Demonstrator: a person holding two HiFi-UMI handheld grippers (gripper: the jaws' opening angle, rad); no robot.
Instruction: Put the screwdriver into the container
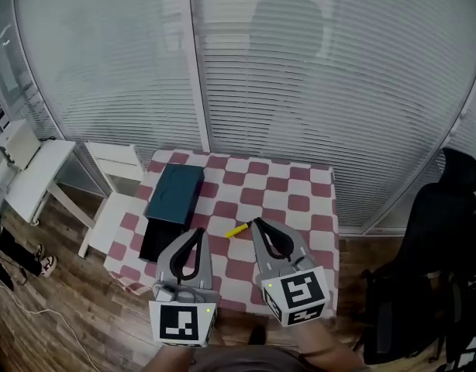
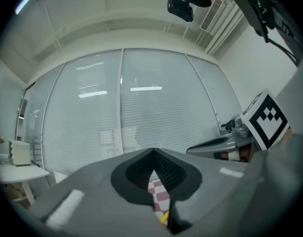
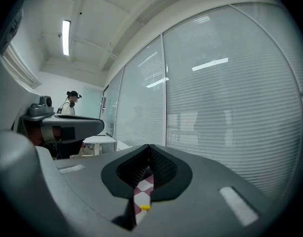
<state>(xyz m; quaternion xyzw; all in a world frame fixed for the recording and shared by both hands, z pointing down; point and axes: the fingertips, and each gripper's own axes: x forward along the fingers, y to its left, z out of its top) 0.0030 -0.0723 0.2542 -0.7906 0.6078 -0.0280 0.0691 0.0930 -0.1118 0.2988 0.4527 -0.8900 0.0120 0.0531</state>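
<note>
A small yellow screwdriver (image 1: 236,229) lies on the red-and-white checkered table (image 1: 300,188), near its front middle. A dark teal box-shaped container (image 1: 176,193) stands on the table's left side. My left gripper (image 1: 199,232) hangs over the front edge, just left of the screwdriver, shut and empty. My right gripper (image 1: 256,222) is just right of the screwdriver, also shut and empty. Through the closed jaws, the left gripper view (image 2: 153,151) shows a sliver of the screwdriver (image 2: 164,217). The right gripper view (image 3: 149,146) shows the screwdriver (image 3: 144,207) too.
A black flat piece (image 1: 155,241) lies in front of the container. White furniture (image 1: 36,169) and a white chair (image 1: 118,161) stand left of the table, a black office chair (image 1: 436,231) to the right. Blinds cover the glass wall behind. A person (image 3: 70,102) stands far off.
</note>
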